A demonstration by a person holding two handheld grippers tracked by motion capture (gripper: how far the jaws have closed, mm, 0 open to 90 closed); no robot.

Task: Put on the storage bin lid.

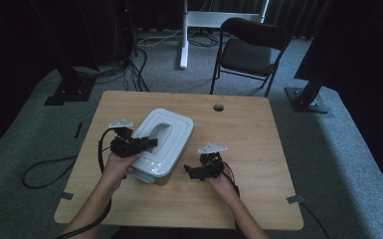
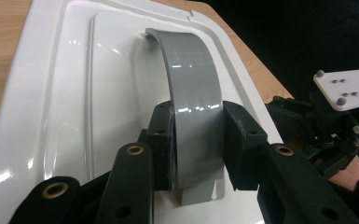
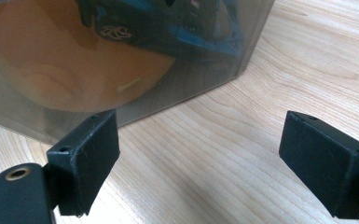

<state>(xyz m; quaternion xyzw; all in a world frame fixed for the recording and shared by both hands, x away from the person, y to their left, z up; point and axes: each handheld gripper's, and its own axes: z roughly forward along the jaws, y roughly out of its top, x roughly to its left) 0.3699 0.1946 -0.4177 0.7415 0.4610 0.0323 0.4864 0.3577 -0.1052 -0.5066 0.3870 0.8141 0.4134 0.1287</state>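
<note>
**Left gripper clamped on the box handle, right gripper standing by**

From the high view I see a white-lidded storage box (image 1: 161, 144) lying on the table (image 1: 258, 149), left of its middle and nearer the left edge than the right. My left gripper (image 1: 146, 144) reaches in over the lid from the box's left side. In the left gripper view its two black jaws are pressed against either side of the grey handle (image 2: 193, 93) that arches up from the lid (image 2: 74, 93) — a pinch across the strap's width, which I judge is the natural hold for lifting the box or steadying it.

My right gripper (image 1: 191, 172) rests low on the table just beside the box's near right corner, apart from it. In the right gripper view its jaws stand spread, with bare wood between them, and the translucent wall of the box (image 3: 121, 60) lies just ahead. Through that wall I make out a blue toy car (image 3: 168, 28) and something orange — the tinted plastic blurs both, so the orange item I cannot identify.
</note>
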